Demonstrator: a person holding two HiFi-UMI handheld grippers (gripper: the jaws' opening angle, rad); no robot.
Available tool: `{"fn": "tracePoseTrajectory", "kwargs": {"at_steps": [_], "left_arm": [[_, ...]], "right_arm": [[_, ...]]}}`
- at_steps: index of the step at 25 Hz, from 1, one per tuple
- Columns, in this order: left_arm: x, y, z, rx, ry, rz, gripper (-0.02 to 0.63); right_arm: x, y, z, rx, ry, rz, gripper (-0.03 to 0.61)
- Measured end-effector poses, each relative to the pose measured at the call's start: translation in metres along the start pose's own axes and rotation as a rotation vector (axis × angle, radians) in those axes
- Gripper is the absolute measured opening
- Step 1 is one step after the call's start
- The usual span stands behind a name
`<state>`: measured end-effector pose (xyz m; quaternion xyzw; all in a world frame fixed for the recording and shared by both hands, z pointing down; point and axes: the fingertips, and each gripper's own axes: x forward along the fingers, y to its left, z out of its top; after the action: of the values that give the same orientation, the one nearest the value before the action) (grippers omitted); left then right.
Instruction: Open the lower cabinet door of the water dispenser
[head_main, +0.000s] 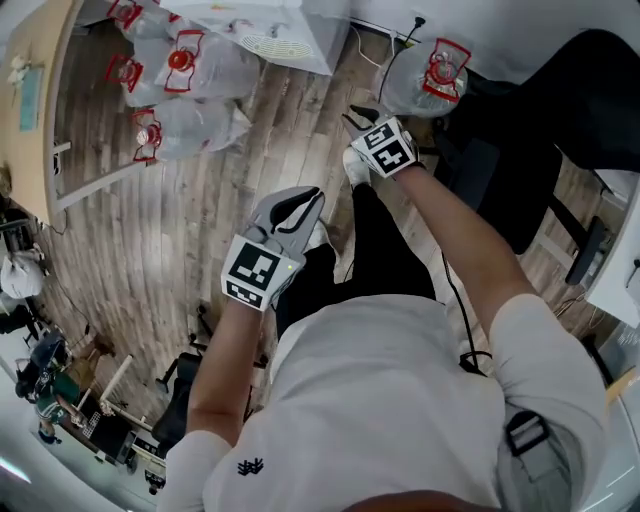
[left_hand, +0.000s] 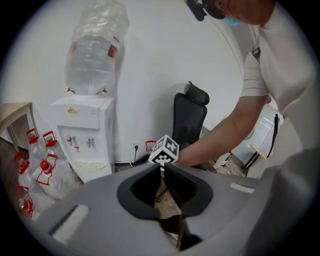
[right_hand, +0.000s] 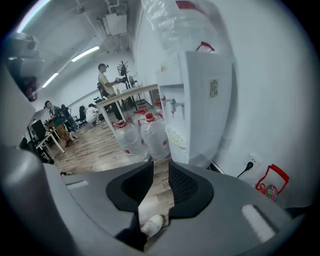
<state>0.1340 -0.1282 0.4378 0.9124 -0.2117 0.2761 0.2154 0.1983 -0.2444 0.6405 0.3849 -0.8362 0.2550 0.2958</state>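
Note:
The white water dispenser (head_main: 268, 32) stands against the wall at the top of the head view, with a large bottle (left_hand: 95, 50) upside down on it. Its taps and drip grille (right_hand: 176, 137) show in the right gripper view; the lower cabinet door is hidden behind the gripper bodies. My right gripper (head_main: 360, 117) is held out toward the dispenser, short of it, jaws open and empty (right_hand: 161, 167). My left gripper (head_main: 312, 198) hangs further back over the floor, shut on nothing (left_hand: 161, 167). The right gripper's marker cube (left_hand: 164, 150) shows past the left jaws.
Several full water bottles (head_main: 190, 70) lie on the wood floor left of the dispenser, and one more (head_main: 432, 68) sits to its right by a wall socket. A black office chair (head_main: 520, 170) stands at the right, a wooden desk (head_main: 35, 100) at the left. People work in the background (right_hand: 105, 82).

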Motion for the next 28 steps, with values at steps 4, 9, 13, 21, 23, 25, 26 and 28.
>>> {"fn": "tracePoseTrajectory", "kwargs": {"at_steps": [4, 9, 13, 21, 23, 25, 26, 28], "left_arm": [[0.031, 0.028, -0.008, -0.04, -0.002, -0.027, 0.058], [0.068, 0.061, -0.026, -0.059, -0.033, -0.047, 0.058], [0.087, 0.078, -0.048, -0.067, -0.041, -0.063, 0.058], [0.101, 0.115, -0.079, -0.112, -0.067, -0.039, 0.058], [0.104, 0.122, -0.083, -0.126, -0.067, -0.036, 0.058], [0.104, 0.128, -0.086, -0.144, -0.064, -0.038, 0.058], [0.104, 0.131, -0.088, -0.151, -0.067, -0.038, 0.058], [0.104, 0.135, -0.091, -0.162, -0.075, -0.034, 0.058]], "right_arm": [[0.062, -0.039, -0.017, 0.016, 0.049, -0.03, 0.085], [0.138, -0.079, -0.039, 0.0, 0.085, -0.05, 0.112], [0.195, -0.103, -0.049, -0.018, 0.097, -0.054, 0.133], [0.275, -0.145, -0.064, -0.029, 0.132, -0.068, 0.173], [0.288, -0.154, -0.066, -0.037, 0.145, -0.079, 0.186], [0.298, -0.159, -0.062, -0.044, 0.15, -0.088, 0.187], [0.303, -0.16, -0.061, -0.049, 0.153, -0.091, 0.195], [0.309, -0.163, -0.058, -0.057, 0.158, -0.108, 0.197]]}}
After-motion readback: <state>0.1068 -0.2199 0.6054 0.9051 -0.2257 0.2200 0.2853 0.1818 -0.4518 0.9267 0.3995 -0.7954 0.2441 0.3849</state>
